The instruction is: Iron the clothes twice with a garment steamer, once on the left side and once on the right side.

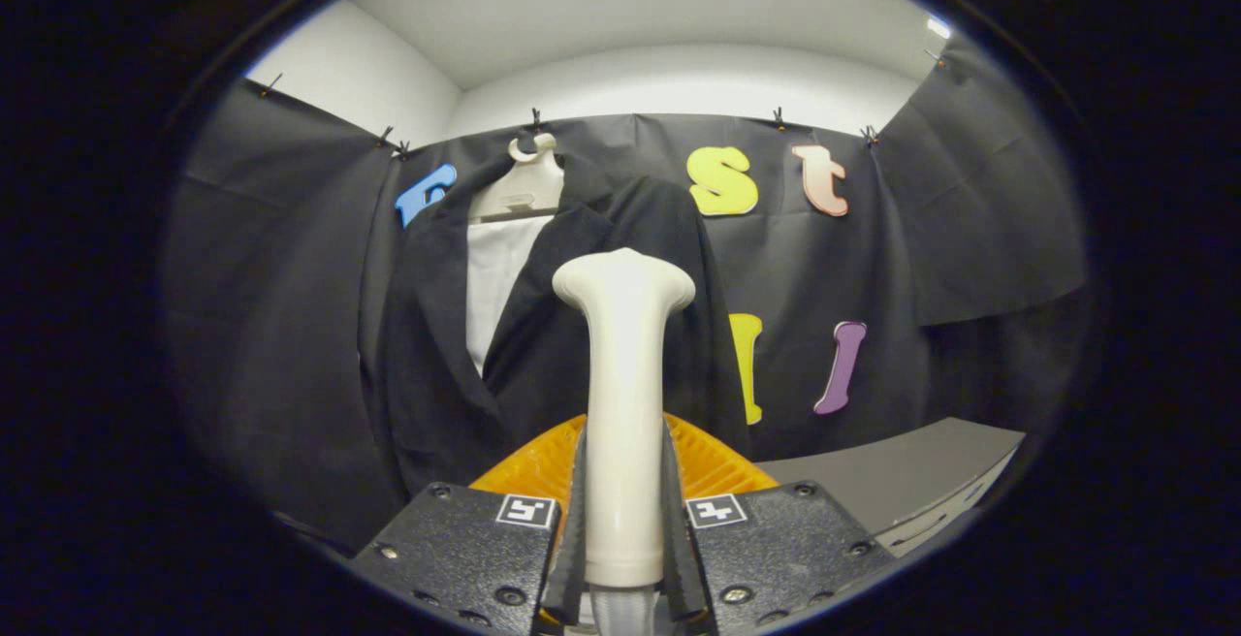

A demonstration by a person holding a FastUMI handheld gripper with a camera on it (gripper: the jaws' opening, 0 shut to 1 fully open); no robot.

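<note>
tongs around steamer handle

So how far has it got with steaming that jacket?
Done: the steamer is picked up, with the gripper shut on its handle. In hand: its head points at the dark jacket on the hanger, with no contact visible. Left: both passes, one on the left side and one on the right. Nothing on the cloth shows either has been made.
</note>
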